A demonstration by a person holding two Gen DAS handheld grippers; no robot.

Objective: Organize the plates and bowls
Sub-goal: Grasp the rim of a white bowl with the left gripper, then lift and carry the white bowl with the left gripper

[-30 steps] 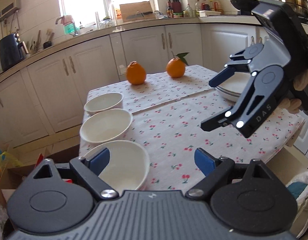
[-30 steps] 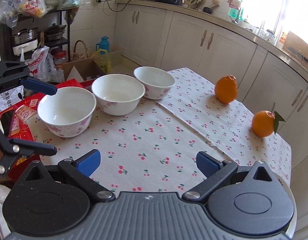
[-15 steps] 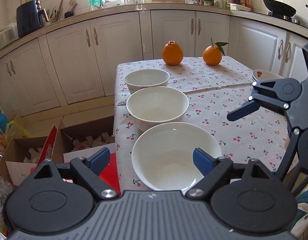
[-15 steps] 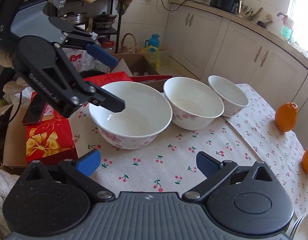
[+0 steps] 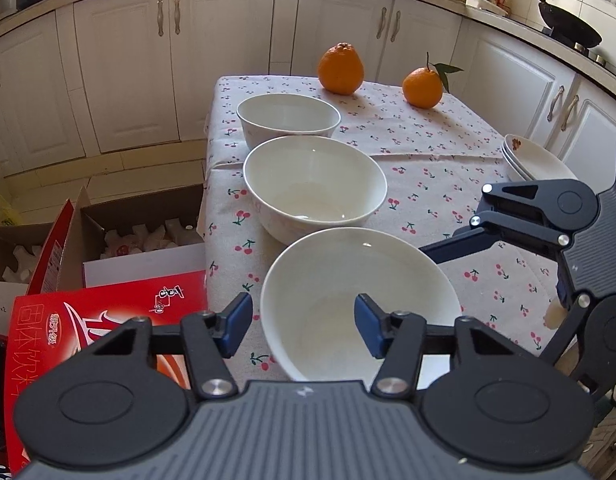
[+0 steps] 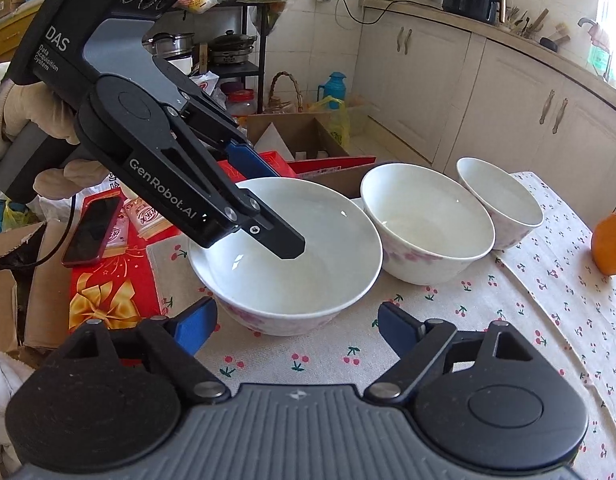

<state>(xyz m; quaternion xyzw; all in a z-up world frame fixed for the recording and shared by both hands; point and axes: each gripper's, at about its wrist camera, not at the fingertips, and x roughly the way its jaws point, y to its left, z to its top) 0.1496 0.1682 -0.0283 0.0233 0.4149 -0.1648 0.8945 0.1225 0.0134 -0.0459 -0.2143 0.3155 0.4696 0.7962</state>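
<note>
**Lining up on the near bowl's rim**

Left gripper (image 5: 304,330) straddling the rim of the nearest bowl (image 5: 359,300) at the table (image 5: 447,148) edge, jaws apart, one finger inside. Right gripper (image 6: 296,326) just short of it, jaws wide, empty. Best to seat deeper, squeeze gently, lift level toward the middle bowl (image 5: 313,184).

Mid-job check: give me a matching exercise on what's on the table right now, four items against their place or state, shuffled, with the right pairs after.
Items:
1. nearest bowl
2. farthest bowl
3. stack of plates
4. orange with leaf

Places or states:
A. at the table's right edge, behind the right gripper
B. its rim sits between the open fingers of the left gripper
C. far end of the cloth, beside the other orange
D. smallest, last in the row of three

Pairs: 1-B, 2-D, 3-A, 4-C
</note>
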